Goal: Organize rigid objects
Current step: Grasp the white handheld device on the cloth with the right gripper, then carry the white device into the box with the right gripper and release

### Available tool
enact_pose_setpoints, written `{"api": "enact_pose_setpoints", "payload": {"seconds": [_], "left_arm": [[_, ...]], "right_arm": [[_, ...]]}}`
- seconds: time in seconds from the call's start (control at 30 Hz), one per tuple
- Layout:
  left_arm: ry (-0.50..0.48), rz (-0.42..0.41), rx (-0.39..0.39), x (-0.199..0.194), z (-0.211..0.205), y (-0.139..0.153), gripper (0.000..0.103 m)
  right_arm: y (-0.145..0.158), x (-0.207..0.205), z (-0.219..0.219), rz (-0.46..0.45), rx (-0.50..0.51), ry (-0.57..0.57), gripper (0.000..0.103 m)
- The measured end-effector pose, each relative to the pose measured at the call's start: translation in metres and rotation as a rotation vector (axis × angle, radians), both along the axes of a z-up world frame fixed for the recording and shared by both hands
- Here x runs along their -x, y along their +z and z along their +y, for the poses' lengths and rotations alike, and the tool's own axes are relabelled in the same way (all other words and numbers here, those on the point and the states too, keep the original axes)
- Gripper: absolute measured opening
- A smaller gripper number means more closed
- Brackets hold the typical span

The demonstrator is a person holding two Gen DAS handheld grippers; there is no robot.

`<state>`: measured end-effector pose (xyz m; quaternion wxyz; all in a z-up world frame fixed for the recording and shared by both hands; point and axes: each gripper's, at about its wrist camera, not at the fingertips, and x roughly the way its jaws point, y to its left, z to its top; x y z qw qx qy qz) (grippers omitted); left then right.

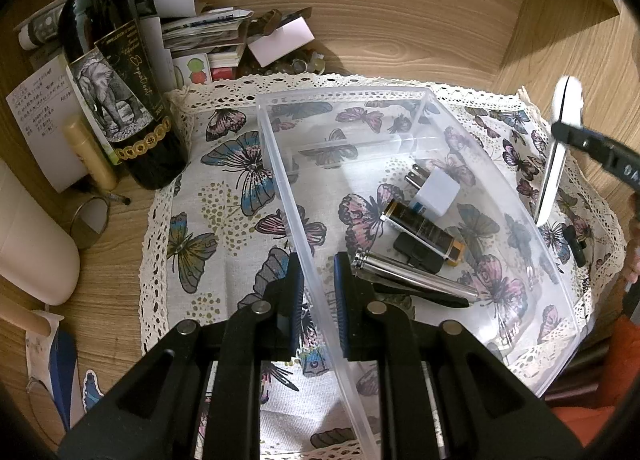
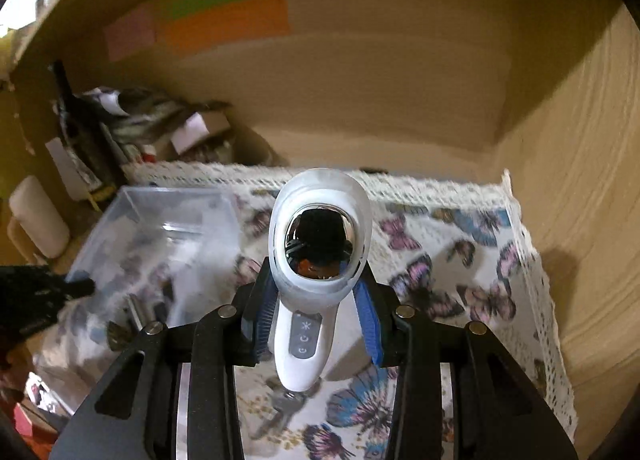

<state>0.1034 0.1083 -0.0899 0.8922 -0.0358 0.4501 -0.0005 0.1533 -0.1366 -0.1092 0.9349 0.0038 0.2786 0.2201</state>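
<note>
The right gripper (image 2: 316, 320) is clamped on a white handheld device (image 2: 316, 260) — smooth plastic, rounded head with a mirror-like face, probably light and slippery — lifted clear above the butterfly cloth (image 2: 440, 260) near the worktop's right edge. The narrow handle is the sure hold. The left gripper (image 1: 316, 284) pinches the clear bin (image 1: 400, 96) by its thin, stiff wall — plug, battery and metal tube inside.

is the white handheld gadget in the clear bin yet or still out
Out. The right claw holds the white gadget above the butterfly cloth, beside the clear bin.
</note>
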Motion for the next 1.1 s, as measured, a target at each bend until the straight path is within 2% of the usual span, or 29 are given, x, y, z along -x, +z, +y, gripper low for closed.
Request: {"api": "enact_pose_setpoints", "payload": {"seconds": [0.3,0.6,0.77,1.1], "left_arm": [[0.001,-0.001,0.003,0.0,0.001,0.0,0.014],[0.001,-0.001,0.003,0.0,0.001,0.0,0.014],[-0.001,-0.002,0.004,0.0,0.001,-0.001,0.014],[-0.008,-0.006,0.006,0.001,0.001,-0.001,0.015]], "right_arm": [[0.039,0.024,0.023,-0.115,-0.005,0.101,0.034],[0.051,0.037,0.057,-0.162,-0.034,0.245,0.034],[0.039,0.032,0.082,-0.13,0.013,0.3,0.034],[-0.002,0.01,0.113,0.004,0.11,0.334,0.034]]}}
